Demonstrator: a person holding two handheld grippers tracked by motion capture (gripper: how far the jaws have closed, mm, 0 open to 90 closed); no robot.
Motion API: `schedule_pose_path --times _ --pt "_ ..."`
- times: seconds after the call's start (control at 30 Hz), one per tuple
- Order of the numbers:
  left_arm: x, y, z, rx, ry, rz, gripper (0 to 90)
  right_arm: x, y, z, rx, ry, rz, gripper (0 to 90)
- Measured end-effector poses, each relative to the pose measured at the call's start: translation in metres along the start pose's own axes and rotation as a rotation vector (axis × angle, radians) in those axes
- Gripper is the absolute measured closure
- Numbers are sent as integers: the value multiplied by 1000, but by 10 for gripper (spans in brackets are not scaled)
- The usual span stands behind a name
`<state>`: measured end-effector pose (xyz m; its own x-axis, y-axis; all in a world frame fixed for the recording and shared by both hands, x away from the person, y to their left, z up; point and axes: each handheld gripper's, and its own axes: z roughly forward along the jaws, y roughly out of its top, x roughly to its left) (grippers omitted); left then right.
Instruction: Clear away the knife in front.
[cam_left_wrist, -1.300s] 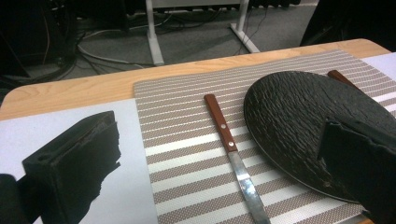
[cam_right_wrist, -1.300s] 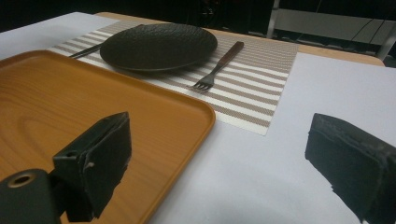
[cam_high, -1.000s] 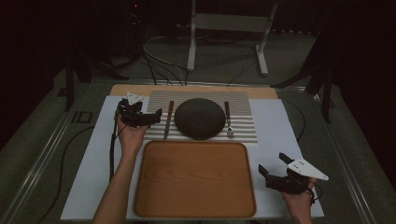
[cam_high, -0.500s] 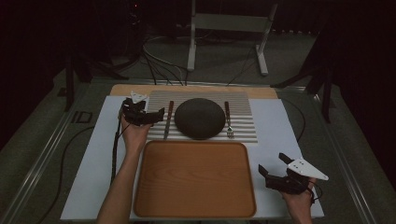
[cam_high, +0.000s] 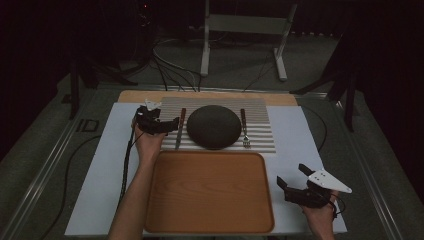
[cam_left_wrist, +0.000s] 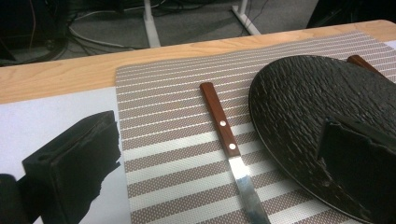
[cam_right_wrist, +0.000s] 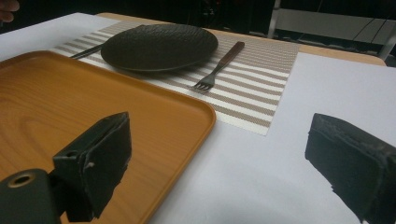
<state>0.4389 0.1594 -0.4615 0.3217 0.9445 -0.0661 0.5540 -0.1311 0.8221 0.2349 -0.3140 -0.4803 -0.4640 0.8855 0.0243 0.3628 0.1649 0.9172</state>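
Presently, item: knife — lying flat on the striped placemat, just left of the dark plate, handle pointing to the far edge and blade toward the tray.
Handle: reddish-brown wood with two pale rivets, straight and narrow — judging it the best place to be taking hold, across its width near the rivets.
Blade: thin bright metal, likely smooth and slippery under the pads; lying so low on the mat that pinching it is looking awkward.
Weight and stiffness: probably light and rigid — not fragile, though it may be pivoting in the grip if taken far from the middle of the handle.
Left hand-held gripper: hovering at the placemat's left edge with jaws spread wide and holding nothing; in the left gripper view the knife is sitting between the two black jaws.
Right hand-held gripper: resting over the white sheet at the near right, beside the tray, jaws apart and empty.
Tray: orange-brown wood, shallow rim, standing bare on the counter just in front of the placemat.
Fork: wooden-handled, lying right of the plate, tines toward the tray.
Caution: the plate's rim is sitting close beside the blade, so one jaw may be nudging it on closing.
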Motion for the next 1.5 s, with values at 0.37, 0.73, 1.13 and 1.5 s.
schedule_pose_path --times 0.37,0.73,1.13,1.5 --pt "-6 3 13 11 -9 6 0 0 0 0 0 2 1 71" --pt "-7 2 27 43 0 10 6 0 0 0 -1 6 3 72" --pt "-9 0 41 105 -2 0 47 -1 0 -1 -5 7 6 72" --pt "-14 -6 58 188 28 6 164 -2 0 -1 -6 7 12 72"
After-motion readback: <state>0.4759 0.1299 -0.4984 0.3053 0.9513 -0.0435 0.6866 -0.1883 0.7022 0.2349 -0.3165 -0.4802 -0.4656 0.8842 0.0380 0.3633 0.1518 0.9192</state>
